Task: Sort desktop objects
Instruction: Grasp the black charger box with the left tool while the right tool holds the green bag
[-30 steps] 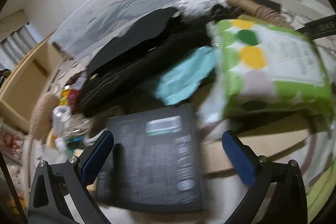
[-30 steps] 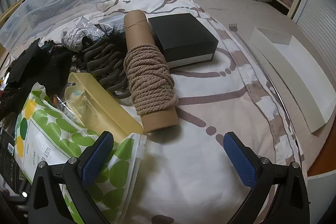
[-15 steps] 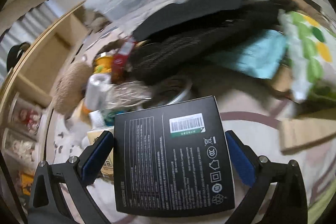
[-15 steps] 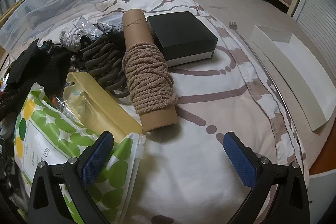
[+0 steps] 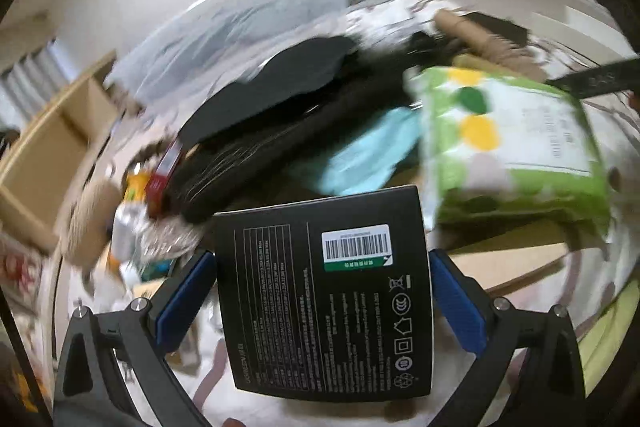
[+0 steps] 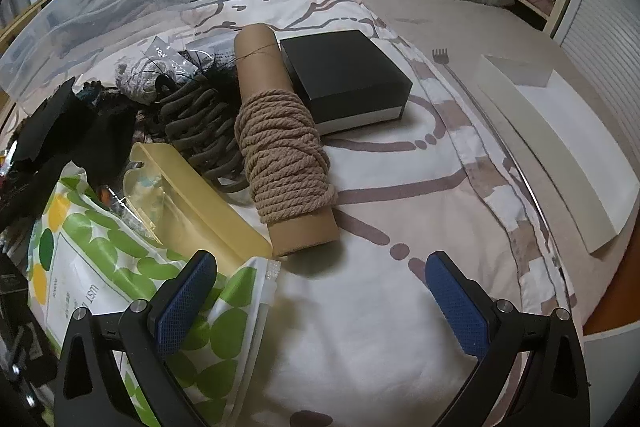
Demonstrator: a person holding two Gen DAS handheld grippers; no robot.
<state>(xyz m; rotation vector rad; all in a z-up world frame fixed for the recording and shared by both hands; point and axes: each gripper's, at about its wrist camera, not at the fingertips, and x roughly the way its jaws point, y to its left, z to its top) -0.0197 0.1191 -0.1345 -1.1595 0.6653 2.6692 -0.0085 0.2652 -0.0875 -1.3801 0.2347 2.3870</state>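
While the left gripper (image 5: 322, 301) clamped a flat black box (image 5: 326, 293) just below the green spotted bag (image 5: 516, 143), apparently for sorting, the right gripper (image 6: 320, 301) hung wide open, empty.

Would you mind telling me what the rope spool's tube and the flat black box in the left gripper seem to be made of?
The tube looks like plain brown cardboard: matte, an even kraft colour, with tan twisted rope wound around it. The flat black box, held in the left gripper, appears to be printed cardboard with a slight satin sheen; it carries fine white text and a white barcode label.
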